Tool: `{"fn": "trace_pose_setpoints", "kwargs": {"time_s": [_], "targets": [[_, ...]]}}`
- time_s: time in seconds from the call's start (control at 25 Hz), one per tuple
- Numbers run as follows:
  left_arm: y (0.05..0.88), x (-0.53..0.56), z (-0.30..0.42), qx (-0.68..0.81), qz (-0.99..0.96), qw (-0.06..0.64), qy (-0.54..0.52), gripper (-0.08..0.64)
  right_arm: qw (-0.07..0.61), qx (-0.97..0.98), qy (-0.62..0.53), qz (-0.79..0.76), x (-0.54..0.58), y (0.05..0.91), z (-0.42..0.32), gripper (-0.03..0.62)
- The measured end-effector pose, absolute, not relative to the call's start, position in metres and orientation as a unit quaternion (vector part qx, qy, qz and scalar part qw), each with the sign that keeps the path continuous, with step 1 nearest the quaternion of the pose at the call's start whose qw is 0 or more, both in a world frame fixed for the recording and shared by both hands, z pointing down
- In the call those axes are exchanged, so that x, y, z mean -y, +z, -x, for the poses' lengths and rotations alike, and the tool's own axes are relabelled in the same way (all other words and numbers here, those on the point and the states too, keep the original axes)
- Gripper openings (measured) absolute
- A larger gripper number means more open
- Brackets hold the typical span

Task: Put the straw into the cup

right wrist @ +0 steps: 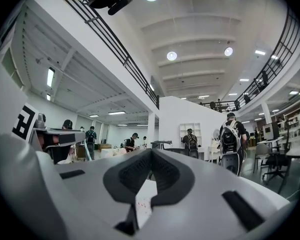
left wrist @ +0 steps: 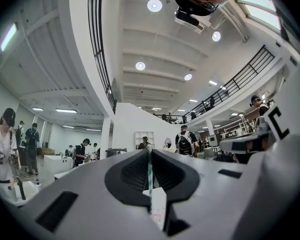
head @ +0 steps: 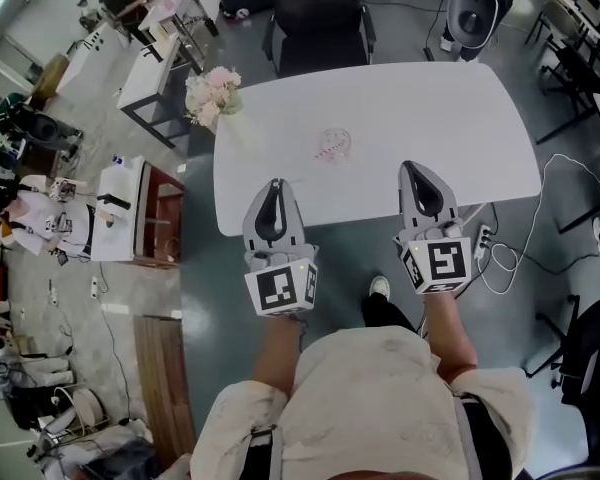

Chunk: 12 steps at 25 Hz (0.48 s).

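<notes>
A clear cup [head: 334,145] with small red marks stands upright near the middle of the white table [head: 460,128]. My left gripper [head: 275,184] hovers at the table's near edge, left of the cup and short of it. In the left gripper view, my left gripper [left wrist: 150,152] is shut on a green-and-white striped straw [left wrist: 149,176] that stands upright between the pads. My right gripper [head: 417,168] is over the near edge, right of the cup. In the right gripper view, my right gripper [right wrist: 151,151] is shut with nothing in it. The head view does not show the straw.
A bunch of pale pink flowers [head: 213,93] sits at the table's far left corner. A black chair [head: 318,18] stands behind the table. Cables and a power strip [head: 483,240] lie on the floor to the right. Desks and people fill the left side.
</notes>
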<state>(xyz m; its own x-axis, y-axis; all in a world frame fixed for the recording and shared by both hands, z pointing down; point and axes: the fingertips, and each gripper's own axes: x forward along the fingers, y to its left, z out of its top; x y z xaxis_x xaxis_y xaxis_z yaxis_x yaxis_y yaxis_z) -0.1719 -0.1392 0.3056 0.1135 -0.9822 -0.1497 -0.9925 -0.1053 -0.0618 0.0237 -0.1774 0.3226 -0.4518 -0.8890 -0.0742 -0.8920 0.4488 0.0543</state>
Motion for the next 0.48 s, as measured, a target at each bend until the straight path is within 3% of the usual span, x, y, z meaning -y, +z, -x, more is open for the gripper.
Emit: {"fn": "trace_pose_setpoints", "kwargs": {"time_s": [0.48], "targets": [[0.304,0.242,0.115,-0.673,0.736,0.073,0.013,0.021,0.039,-0.86,0.014,0.508,0.285,0.328,-0.077,0.002]]}}
